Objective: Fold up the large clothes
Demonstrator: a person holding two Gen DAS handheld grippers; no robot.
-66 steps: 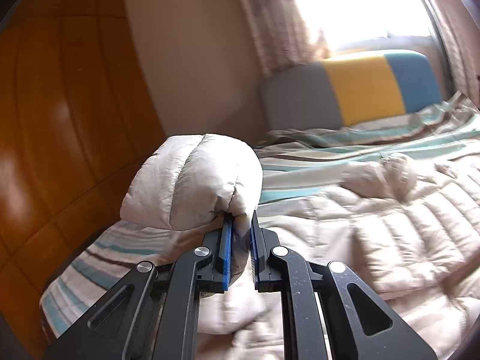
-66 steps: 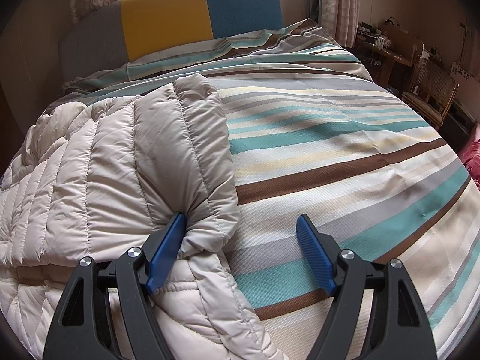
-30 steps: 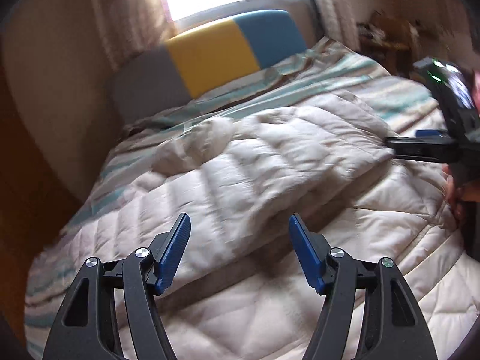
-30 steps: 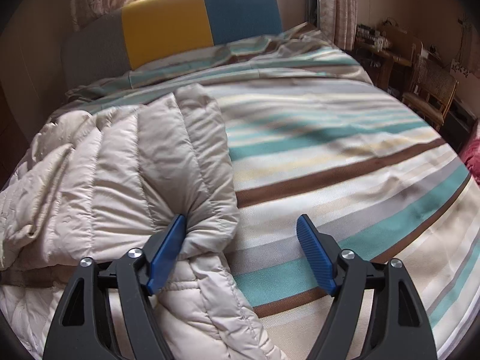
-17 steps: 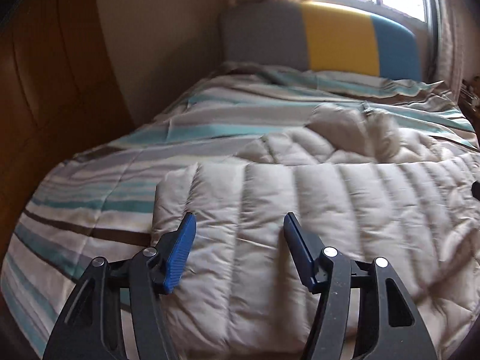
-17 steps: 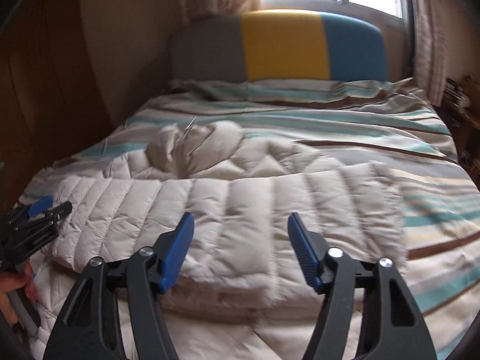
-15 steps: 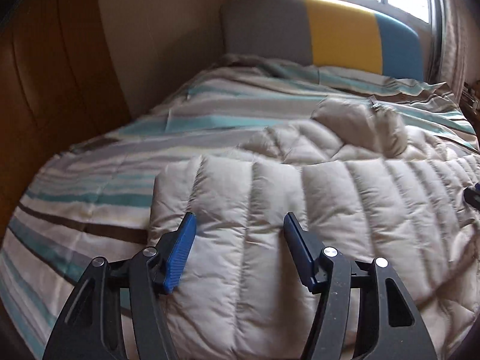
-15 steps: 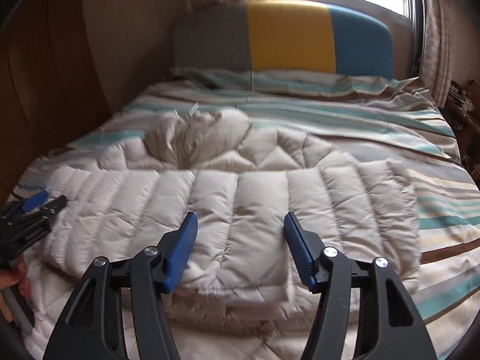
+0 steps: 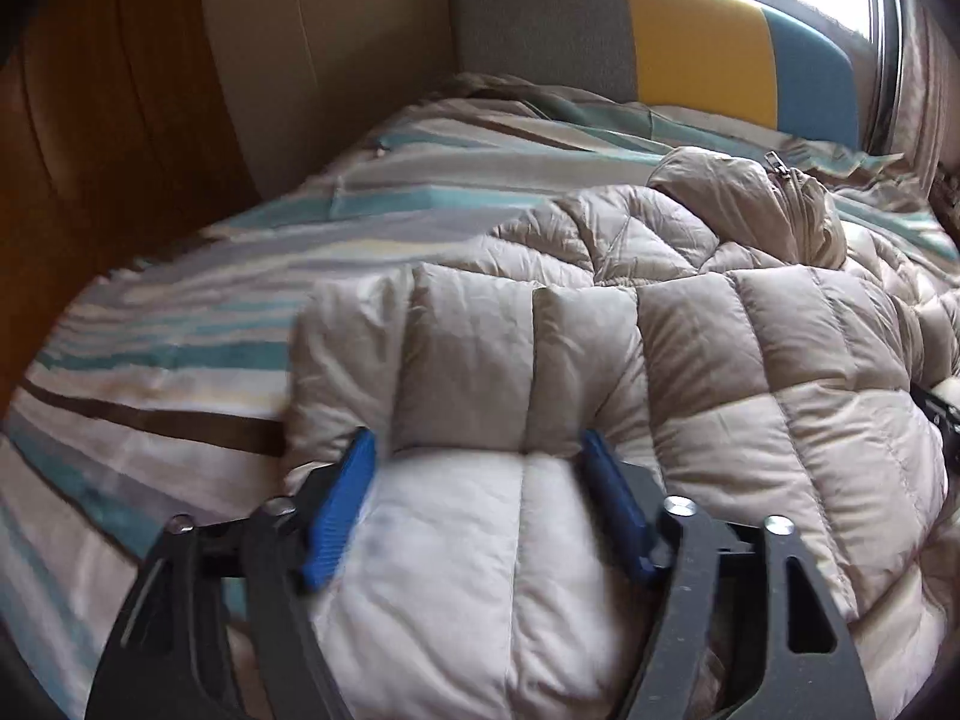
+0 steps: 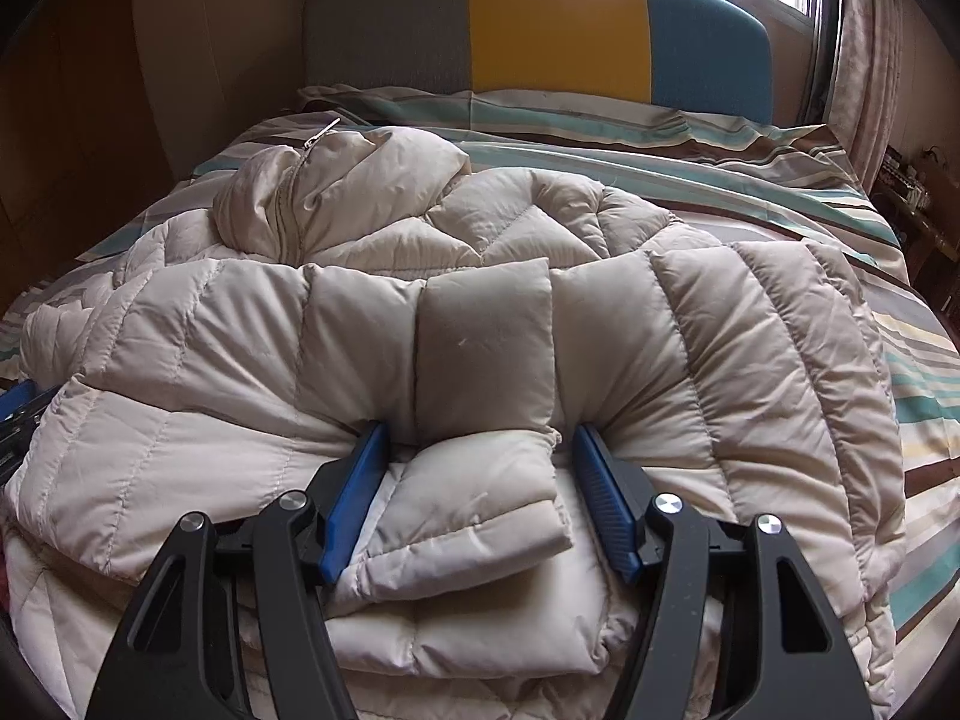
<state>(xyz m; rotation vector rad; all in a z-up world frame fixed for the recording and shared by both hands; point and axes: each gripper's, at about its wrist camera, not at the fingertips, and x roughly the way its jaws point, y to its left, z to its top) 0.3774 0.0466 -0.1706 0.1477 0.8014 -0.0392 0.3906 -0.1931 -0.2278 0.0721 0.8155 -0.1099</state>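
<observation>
Obs., both wrist views. Beige quilted down jacket (image 10: 720, 360) lay flat across the striped bed (image 9: 180, 360), roughly centred. Hood (image 10: 312, 198) w/ zip bunched toward 11 o'clock in the right wrist view. Headboard (image 10: 558, 24) at 12 o'clock, bare striped cover at 3 o'clock. A sleeve was folded crosswise over the body, and its cuff (image 10: 468, 510) ended at 6 o'clock, right at the right gripper.

Left gripper (image 9: 486, 480): jaws spread and just been opening further. Padded cloth bulged up between the pads, probably brushing them, but not clamped. Pads motion-blurred, so contact not certain.

Right gripper (image 10: 480, 468): jaws spread, also just opened a little. The cuff sat between the pads, not pinched.

Handling (judgement):
- Light for its bulk, very soft, no stiffness; will sag and drape from any held point.
- Shell looked smooth, likely slippery. Thick fill compresses, so a shallow bite may slide off.
- Springy: folds will puff back open unless pressed flat.
- Not fragile. Zip is the only hard part; keep the pads off it.

Where to grip (judgement): at stitched seams or the hem/cuff edge, where the fill is thin, not mid-baffle. Two well-apart points on the same edge, one per gripper, so the fold line stays straight. Take all layers of the fold together, else the sleeve slips out.
</observation>
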